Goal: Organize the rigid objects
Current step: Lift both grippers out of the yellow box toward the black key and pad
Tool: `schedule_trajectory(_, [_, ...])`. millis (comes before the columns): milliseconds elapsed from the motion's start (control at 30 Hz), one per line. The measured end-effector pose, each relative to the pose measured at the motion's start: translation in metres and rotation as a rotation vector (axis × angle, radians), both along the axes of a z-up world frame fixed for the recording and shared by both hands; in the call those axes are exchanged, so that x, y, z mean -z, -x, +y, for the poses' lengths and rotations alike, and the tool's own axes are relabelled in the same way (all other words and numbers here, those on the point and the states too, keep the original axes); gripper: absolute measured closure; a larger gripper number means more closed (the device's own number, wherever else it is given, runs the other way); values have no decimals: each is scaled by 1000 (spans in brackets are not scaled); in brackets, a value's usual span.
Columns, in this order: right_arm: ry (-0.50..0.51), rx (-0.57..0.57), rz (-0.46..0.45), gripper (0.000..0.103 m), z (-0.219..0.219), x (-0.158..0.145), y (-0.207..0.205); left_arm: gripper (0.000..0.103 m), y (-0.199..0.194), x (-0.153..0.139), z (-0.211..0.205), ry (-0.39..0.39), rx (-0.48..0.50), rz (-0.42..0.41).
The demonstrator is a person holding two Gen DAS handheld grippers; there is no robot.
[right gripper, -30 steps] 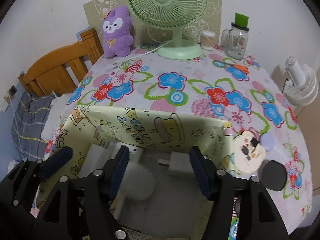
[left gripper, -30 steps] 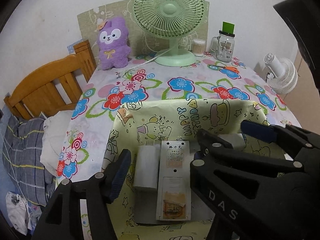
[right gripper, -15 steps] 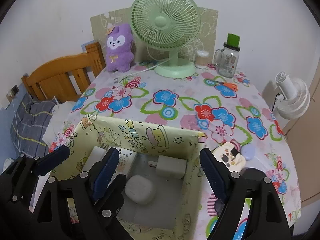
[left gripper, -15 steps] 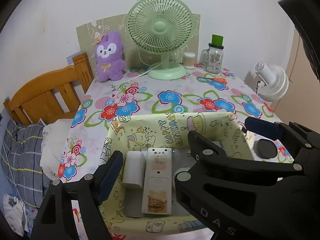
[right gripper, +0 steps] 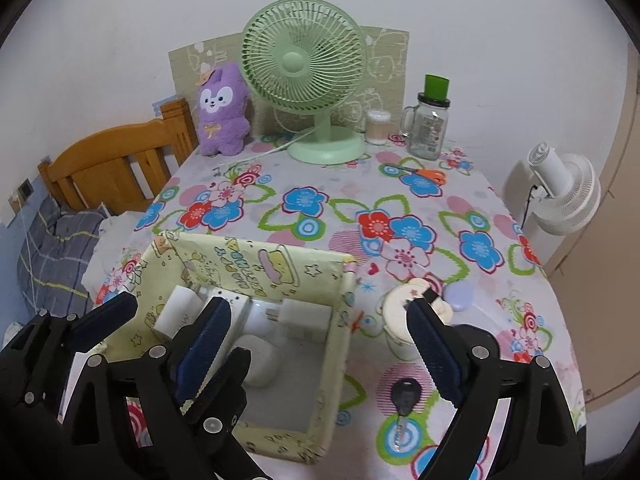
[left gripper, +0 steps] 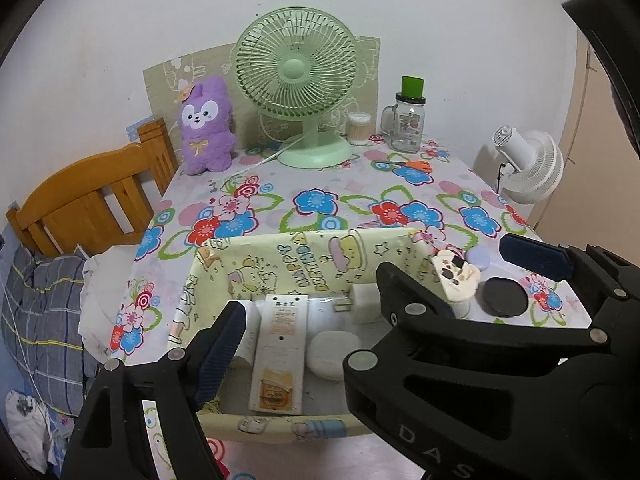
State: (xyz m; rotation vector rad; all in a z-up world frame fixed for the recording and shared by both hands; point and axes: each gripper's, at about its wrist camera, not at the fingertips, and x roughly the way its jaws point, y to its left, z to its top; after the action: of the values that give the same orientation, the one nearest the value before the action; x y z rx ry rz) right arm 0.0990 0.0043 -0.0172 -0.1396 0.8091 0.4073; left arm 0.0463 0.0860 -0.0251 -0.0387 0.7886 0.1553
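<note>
A yellow cartoon-print fabric box (left gripper: 280, 258) (right gripper: 340, 356) stands at the table's near edge. In it lie a long white labelled box (left gripper: 280, 352), a white rounded case (left gripper: 332, 354) (right gripper: 260, 360) and a white charger plug (left gripper: 364, 304) (right gripper: 308, 320). My left gripper (left gripper: 320, 320) hangs open above the box with nothing between its fingers; its right finger is hidden behind the right gripper. My right gripper (right gripper: 318, 314) hovers over the box's right wall, jaws opening, nothing gripped. Right of the box are a cream lidded cup (right gripper: 400, 312), a black disc (left gripper: 504, 296) and a key (right gripper: 404, 396).
At the back stand a green fan (left gripper: 296, 80), a purple plush toy (left gripper: 206, 128), a glass jar (left gripper: 408, 124) and orange scissors (right gripper: 424, 174). A lilac oval (right gripper: 460, 296) lies by the cup. A wooden bed frame (left gripper: 92, 200) is left, a white fan (right gripper: 568, 188) right.
Both grippers have pulled back and up from the box, and both jaws have spread wider. The white rounded case that lay between the right fingers now rests free in the box.
</note>
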Motion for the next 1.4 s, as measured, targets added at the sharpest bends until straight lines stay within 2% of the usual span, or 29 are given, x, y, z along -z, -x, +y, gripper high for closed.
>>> schedule_trajectory(333, [-2,32,7,9,-29,-1,5,19,4,-3,-28,-15,24,-2])
schedule_trajectory(1000, [17,89,-39,6,-87,-15,13,14,8,-14,-83,-10,69,-35])
schedule_trajectory(1400, [17,131,-56,4,-120,-17,16,5,10,-15,-113,-15,98,-55])
